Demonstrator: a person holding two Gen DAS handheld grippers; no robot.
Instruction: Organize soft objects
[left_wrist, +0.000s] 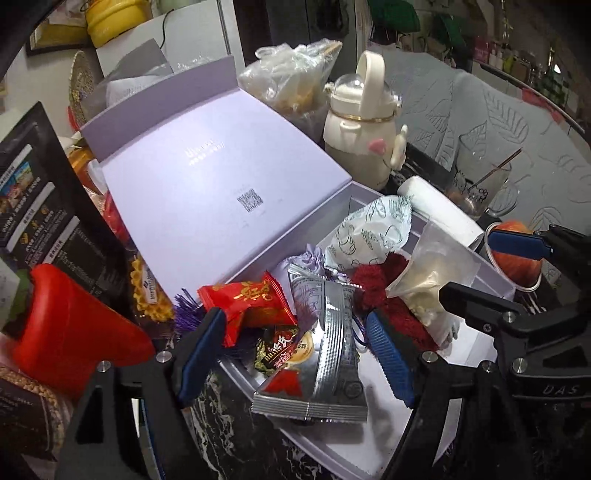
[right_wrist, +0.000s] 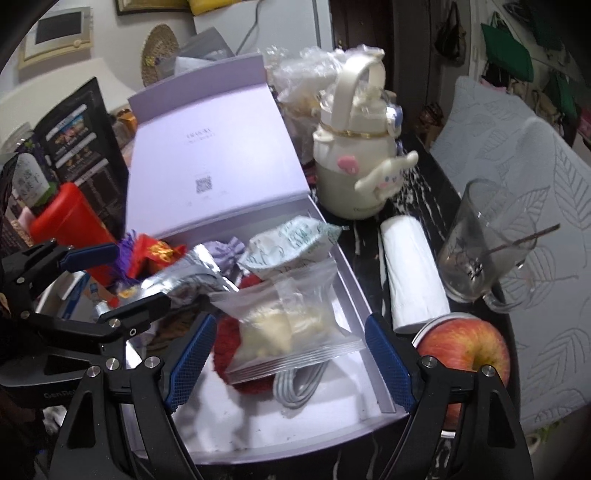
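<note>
An open lavender box (left_wrist: 207, 158) holds soft packets. My left gripper (left_wrist: 295, 354) hangs open above a silver packet (left_wrist: 328, 354), its pads clear of it. Beside the packet lie a red packet (left_wrist: 251, 299), a dark candy wrapper (left_wrist: 277, 350) and a white-green packet (left_wrist: 369, 232). My right gripper (right_wrist: 290, 362) is open over a clear bag of white pieces (right_wrist: 291, 332), which rests on a red fuzzy item (right_wrist: 225, 347); the pads do not press it. A lavender pouch (right_wrist: 225, 251) and a grey-white cable (right_wrist: 299, 387) also lie in the box (right_wrist: 369, 321).
A cream bottle with a handle (right_wrist: 354, 162), a white roll (right_wrist: 413, 273), a glass mug (right_wrist: 487, 243) and an apple (right_wrist: 469, 347) stand right of the box. A red container (left_wrist: 70, 325) and a black bag (left_wrist: 44, 206) crowd the left. A plastic bag (left_wrist: 291, 81) sits behind.
</note>
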